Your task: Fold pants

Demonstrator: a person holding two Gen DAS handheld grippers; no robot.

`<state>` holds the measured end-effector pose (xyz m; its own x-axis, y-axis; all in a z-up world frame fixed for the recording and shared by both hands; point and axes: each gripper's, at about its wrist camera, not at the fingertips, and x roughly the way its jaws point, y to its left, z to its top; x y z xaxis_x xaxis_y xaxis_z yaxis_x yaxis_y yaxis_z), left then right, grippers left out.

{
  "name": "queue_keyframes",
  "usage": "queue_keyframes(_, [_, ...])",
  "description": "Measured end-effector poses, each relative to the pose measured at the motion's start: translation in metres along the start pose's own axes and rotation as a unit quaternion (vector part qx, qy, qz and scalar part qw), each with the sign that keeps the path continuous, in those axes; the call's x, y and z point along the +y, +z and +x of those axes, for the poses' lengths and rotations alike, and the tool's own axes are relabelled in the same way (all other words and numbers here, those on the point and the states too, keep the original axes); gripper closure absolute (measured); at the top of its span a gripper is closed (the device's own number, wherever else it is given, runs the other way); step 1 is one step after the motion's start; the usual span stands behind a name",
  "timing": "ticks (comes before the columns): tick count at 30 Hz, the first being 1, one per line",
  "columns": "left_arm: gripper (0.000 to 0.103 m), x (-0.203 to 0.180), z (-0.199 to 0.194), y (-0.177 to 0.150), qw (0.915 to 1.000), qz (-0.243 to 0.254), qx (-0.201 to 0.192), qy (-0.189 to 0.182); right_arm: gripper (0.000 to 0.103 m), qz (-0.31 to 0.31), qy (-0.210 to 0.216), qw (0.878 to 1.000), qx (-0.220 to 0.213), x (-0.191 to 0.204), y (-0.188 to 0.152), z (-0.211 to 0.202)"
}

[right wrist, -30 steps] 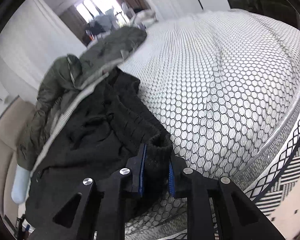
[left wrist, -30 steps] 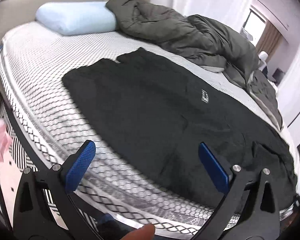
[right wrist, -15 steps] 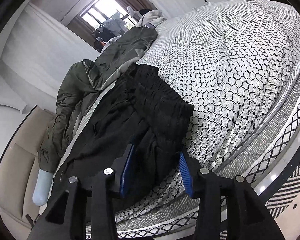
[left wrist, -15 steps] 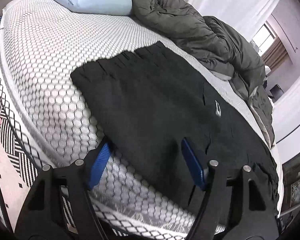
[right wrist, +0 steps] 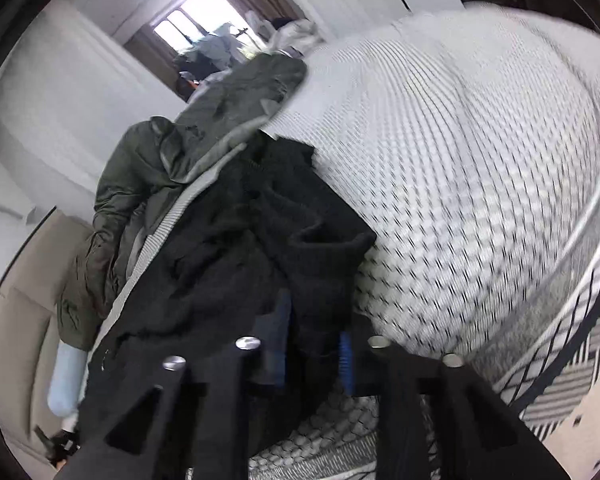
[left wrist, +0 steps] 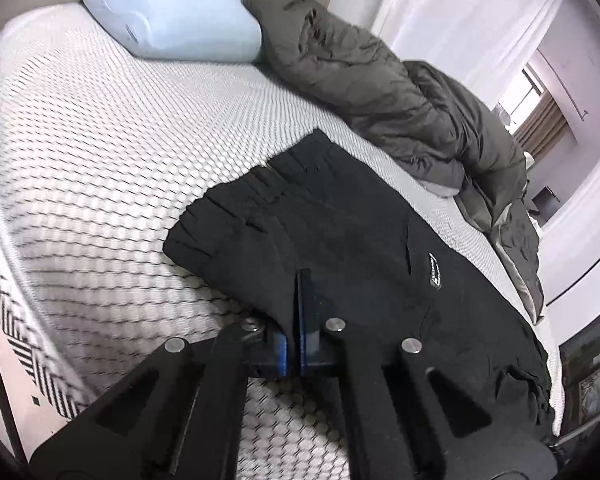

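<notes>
Black pants lie spread along the near edge of the bed, waistband toward the pillow, with a small white logo patch. My left gripper is shut on the near edge of the pants below the waistband. In the right wrist view the leg end of the pants is bunched up, with a ribbed cuff. My right gripper is shut on that cuff, its blue pads pressing the fabric from both sides.
The mattress has a white honeycomb cover and a black patterned side edge. A light blue pillow lies at the head. A rumpled dark olive duvet runs along the far side, close behind the pants.
My left gripper moved in from open above the bed and shut on the pants' near edge. My right gripper opened briefly, then shut again on the cuff.
</notes>
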<state>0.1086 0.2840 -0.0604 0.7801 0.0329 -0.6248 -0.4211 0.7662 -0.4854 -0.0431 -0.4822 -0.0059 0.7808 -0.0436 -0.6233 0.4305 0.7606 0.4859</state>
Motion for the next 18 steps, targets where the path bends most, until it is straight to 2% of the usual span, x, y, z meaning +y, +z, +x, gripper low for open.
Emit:
queue_keyframes(3, [0.102,0.008,0.0,-0.007,0.9998,0.002,0.012,0.013,0.087,-0.026,0.002,0.999,-0.025,0.005,0.0,-0.014])
queue_keyframes(5, [0.102,0.013,0.008,-0.015,0.9992,0.003,0.031,0.025,0.087,-0.011,-0.004,1.0,-0.003,-0.008,-0.004,-0.004])
queue_keyframes(7, [0.102,0.012,0.01,-0.019,0.9989,0.01,0.034,0.03,0.087,0.008,-0.007,0.999,0.036,-0.02,-0.01,0.012])
queue_keyframes(8, [0.102,0.011,0.007,-0.019,0.9989,0.015,0.032,0.032,0.086,0.016,0.003,0.999,0.034,-0.023,-0.011,0.011])
queue_keyframes(11, [0.098,0.006,0.001,-0.013,0.9989,0.016,0.029,0.034,0.071,0.016,0.022,1.0,0.015,-0.022,-0.008,-0.001])
queue_keyframes(12, [0.097,0.006,-0.001,-0.013,0.9988,0.015,0.028,0.038,0.063,0.016,0.021,1.0,0.013,-0.022,-0.006,-0.004])
queue_keyframes(15, [0.084,0.011,-0.013,-0.013,0.9987,0.011,0.018,0.047,0.06,0.009,-0.001,1.0,0.001,-0.024,-0.002,-0.014])
queue_keyframes(17, [0.068,0.014,-0.017,-0.014,0.9989,0.007,0.02,0.041,0.054,0.007,-0.011,1.0,-0.006,-0.025,0.001,-0.02])
queue_keyframes(18, [0.063,0.017,-0.02,-0.014,0.9991,0.005,0.02,0.037,0.054,0.008,-0.008,1.0,-0.004,-0.026,0.001,-0.02])
